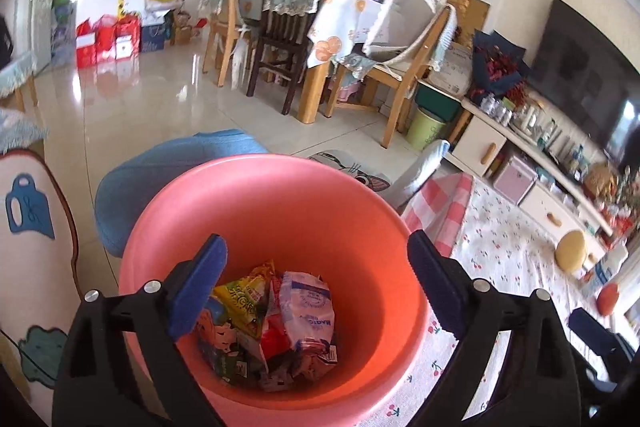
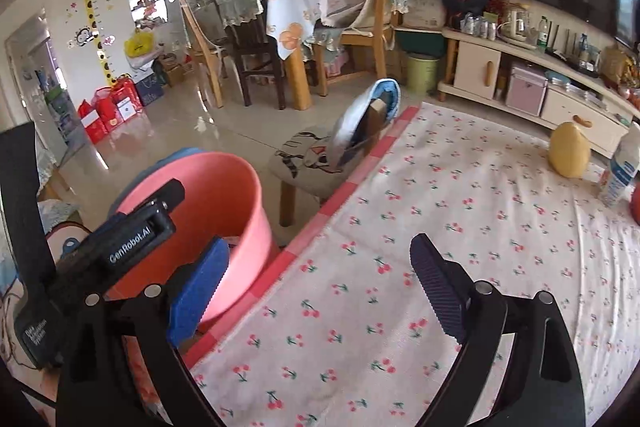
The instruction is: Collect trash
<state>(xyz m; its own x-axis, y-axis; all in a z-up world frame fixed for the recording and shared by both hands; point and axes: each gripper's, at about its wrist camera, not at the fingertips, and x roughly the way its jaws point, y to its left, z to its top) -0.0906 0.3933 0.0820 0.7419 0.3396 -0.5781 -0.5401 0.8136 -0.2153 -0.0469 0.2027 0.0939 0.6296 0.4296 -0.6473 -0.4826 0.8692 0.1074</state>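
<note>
While both claws stand released, these notes hold:

Step in hand: judged as the drop just finished; wrappers lie heaped at the bottom of the pink bucket, and the next thing is finding more trash.

Left gripper: jaws spread wide, nothing between the pads; it hangs over the bucket's mouth, pointing down into it, one finger toward each side wall.

Right gripper: jaws also wide and empty; it tilts down over the cherry-print cloth, just beside the bucket's right wall.

Trash location: all the wrappers visible sit inside the bucket, which stands off the cloth's left, pink-checked edge. No loose wrapper shows on the cloth near the right gripper.

Possible remaining items: a plastic bottle stands at the cloth's far right edge, near a yellow cushion-like object; whether either counts as trash I cannot tell.

Doing it well: lift the left gripper straight up so its fingers clear the rim without tipping the bucket. Sweep the right across the cloth toward its far right edge with jaws left wide. Close only once a piece sits squarely between the pads.
</note>
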